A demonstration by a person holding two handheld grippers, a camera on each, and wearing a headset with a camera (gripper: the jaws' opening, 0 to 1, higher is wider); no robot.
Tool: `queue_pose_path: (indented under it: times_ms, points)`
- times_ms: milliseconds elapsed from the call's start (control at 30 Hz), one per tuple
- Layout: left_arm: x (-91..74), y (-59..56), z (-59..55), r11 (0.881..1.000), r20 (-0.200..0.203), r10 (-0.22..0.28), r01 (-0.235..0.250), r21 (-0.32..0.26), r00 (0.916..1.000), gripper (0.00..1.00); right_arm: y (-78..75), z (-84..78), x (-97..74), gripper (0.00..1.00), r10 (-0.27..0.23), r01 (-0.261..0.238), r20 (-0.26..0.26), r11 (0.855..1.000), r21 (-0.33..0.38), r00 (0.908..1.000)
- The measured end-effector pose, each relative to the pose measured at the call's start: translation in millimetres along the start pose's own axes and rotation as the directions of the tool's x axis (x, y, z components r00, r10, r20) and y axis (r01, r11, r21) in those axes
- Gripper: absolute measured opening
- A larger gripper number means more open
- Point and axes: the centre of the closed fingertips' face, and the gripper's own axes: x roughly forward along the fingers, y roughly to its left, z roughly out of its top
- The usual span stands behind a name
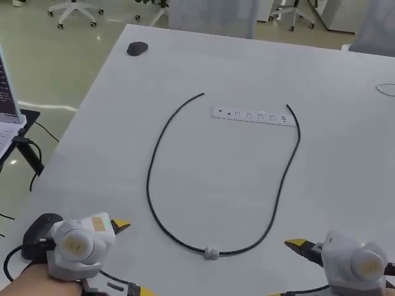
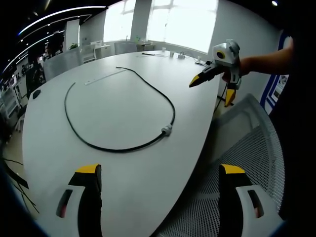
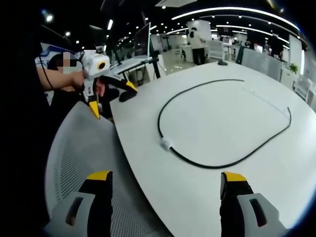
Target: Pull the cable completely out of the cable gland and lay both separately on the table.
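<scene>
**Gland sits between 2 open grippers**

The cable gland is threaded on the black cable at the near bend of its U-shaped loop, close to the table's front edge. There the cable runs left to right, toward each gripper. The left gripper and right gripper flank it about equally near, jaws spread wide, holding nothing. The tabletop inside the loop is bare, and a power strip lies at the far end.

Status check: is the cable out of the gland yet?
Nothing done yet: the cable lies looped on the table with the cable gland threaded on its near bend. Nothing in hand: the left hand-held gripper and right hand-held gripper are open at the near edge. Left: grip both, pull the cable out, lay them apart.
</scene>
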Motion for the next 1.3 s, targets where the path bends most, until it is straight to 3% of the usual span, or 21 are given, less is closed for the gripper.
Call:
queue_pose_path:
  times_ms: [500,1033,1300]
  points:
    - [-0.1,2.7,-5.7,1.000,-0.016,0.001,-0.001,-0.017,0.9999,0.99,-1.4,5.0,6.7,0.91,0.001,-0.001,0.006,1.000,-0.010,1.0000]
    - [5.0,0.4,-6.2,1.000,-0.008,-0.001,0.001,-0.026,1.0000,0.98,3.7,35.1,48.3,0.85,0.045,-0.049,-0.035,0.993,-0.104,0.9984]
    - [7.7,-3.4,-9.8,0.999,-0.002,-0.001,0.000,-0.039,1.0000,0.98,-2.2,37.9,65.2,0.73,0.044,-0.056,-0.082,0.988,-0.147,0.9957]
